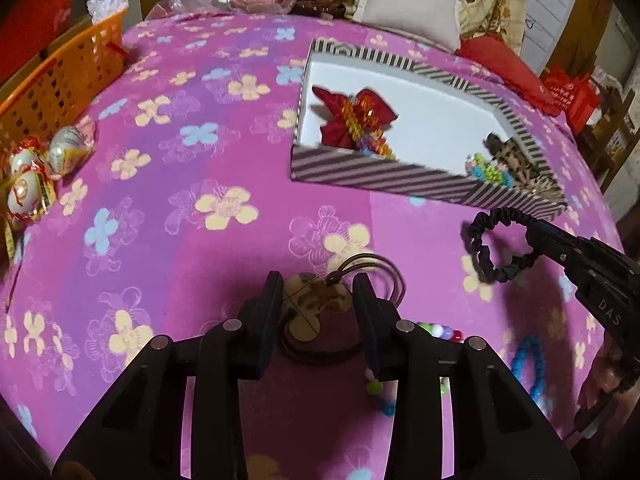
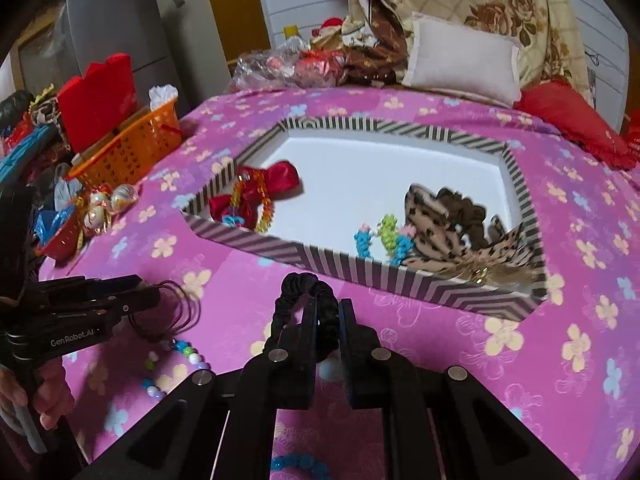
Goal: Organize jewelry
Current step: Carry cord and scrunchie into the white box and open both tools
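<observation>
The black scrunchie (image 2: 305,292) hangs clamped between the pads of the right gripper (image 2: 328,312), its ruffled loop arching up and to the left of the fingertips, clear of the pink flowered bedspread (image 2: 520,360). Straight ahead of those jaws, just beyond the fingertips, runs the near wall of the striped box (image 2: 360,268), its long side lying across the line of the fingers, so the drop looks to turn on a short carry forward and up over that wall. In the left wrist view the same scrunchie (image 1: 496,248) dangles from the right gripper (image 1: 534,236) just short of the box's (image 1: 380,176) near right corner. Inside already lie a red bow with amber beads (image 2: 256,196) at the left end, and small pastel bead bracelets (image 2: 384,236) and a leopard-print scrunchie (image 2: 448,224) at the right end; the white floor between them is bare and is probably the easiest landing spot. The left gripper (image 1: 318,300) has its jaws apart, straddling a tan flower-shaped pendant (image 1: 316,304) on a dark cord (image 1: 384,276) that rests on the bedspread; the pads do not appear to touch it. That hand sits farther from the box, so the right one is the nearer to deliver. Loose coloured bead strands (image 2: 176,364) and a blue bracelet (image 1: 530,364) remain on the cover near both grippers.
</observation>
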{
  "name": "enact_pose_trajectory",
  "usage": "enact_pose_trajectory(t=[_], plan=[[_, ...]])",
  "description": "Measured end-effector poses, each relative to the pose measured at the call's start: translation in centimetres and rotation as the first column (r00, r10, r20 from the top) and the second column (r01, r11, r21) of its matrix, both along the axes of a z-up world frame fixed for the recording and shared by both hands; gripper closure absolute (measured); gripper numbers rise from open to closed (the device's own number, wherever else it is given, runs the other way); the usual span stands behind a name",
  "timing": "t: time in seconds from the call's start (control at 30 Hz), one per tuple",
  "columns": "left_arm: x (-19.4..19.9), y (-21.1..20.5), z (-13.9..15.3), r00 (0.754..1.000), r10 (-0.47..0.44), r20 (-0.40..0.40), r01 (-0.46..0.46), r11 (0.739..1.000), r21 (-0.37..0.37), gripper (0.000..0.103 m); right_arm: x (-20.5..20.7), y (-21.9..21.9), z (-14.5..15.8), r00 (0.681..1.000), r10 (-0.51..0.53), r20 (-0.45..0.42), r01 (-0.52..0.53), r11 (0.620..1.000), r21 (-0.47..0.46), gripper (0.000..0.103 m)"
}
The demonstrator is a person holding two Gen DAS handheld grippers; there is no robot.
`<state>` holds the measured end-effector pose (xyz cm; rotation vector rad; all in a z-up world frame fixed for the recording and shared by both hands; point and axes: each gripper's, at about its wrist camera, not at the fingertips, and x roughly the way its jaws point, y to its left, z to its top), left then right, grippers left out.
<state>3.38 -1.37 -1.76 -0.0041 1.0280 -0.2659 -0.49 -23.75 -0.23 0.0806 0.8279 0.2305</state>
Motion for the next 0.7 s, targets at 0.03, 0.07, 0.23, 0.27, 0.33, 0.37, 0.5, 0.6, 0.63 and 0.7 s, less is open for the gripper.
enact_pose_trajectory(t=[0.03, 0.07, 0.23, 0.27, 0.33, 0.37, 0.5, 0.6, 0.63, 0.7], plan=[[-0.2, 0.1, 0.5, 1.0, 0.002, 0.008, -0.002, 1.0, -0.005, 0.068, -0.1, -0.1, 0.4, 1.0, -0.001, 0.005, 0.001, 1.0, 0.004, 0.094], [-0.2, 0.1, 0.8, 1.0, 0.002, 0.012, -0.002, 1.0, -0.008, 0.068, -0.1, -0.2, 0.6, 1.0, -0.002, 0.008, 0.002, 1.0, 0.007, 0.094], [-0.3, 0.4, 2.4, 0.999, 0.013, 0.036, -0.012, 1.0, -0.023, 0.068, -0.2, -0.4, 1.8, 1.0, -0.01, 0.024, 0.01, 1.0, 0.003, 0.094], [-0.2, 0.5, 2.7, 0.999, 0.018, 0.041, -0.018, 1.0, -0.024, 0.068, -0.2, -0.4, 1.9, 1.0, -0.01, 0.026, 0.01, 1.0, 0.002, 0.094], [0.0, 0.5, 3.1, 0.999, 0.027, 0.047, -0.026, 0.999, -0.024, 0.068, -0.3, -0.3, 2.1, 1.0, -0.009, 0.027, 0.009, 1.0, 0.003, 0.094], [0.0, 0.5, 3.3, 0.998, 0.031, 0.049, -0.03, 0.999, -0.023, 0.068, -0.3, -0.3, 2.2, 1.0, -0.009, 0.028, 0.009, 1.0, 0.004, 0.094], [0.1, 0.3, 3.9, 0.998, 0.031, 0.061, -0.03, 0.999, -0.016, 0.068, -0.3, -0.5, 2.7, 0.999, -0.012, 0.035, 0.011, 1.0, 0.008, 0.094], [0.2, -0.1, 4.3, 0.997, 0.026, 0.07, -0.026, 1.0, -0.007, 0.068, -0.4, -0.9, 3.1, 0.999, -0.02, 0.037, 0.019, 1.0, 0.023, 0.094], [0.2, -0.3, 4.4, 0.997, 0.025, 0.073, -0.025, 1.0, -0.004, 0.068, -0.4, -1.0, 3.2, 0.999, -0.024, 0.037, 0.023, 0.999, 0.027, 0.094], [0.3, -0.6, 4.7, 0.997, 0.024, 0.076, -0.023, 1.0, -0.002, 0.068, -0.3, -1.4, 3.5, 0.999, -0.033, 0.041, 0.032, 0.999, 0.034, 0.094]])
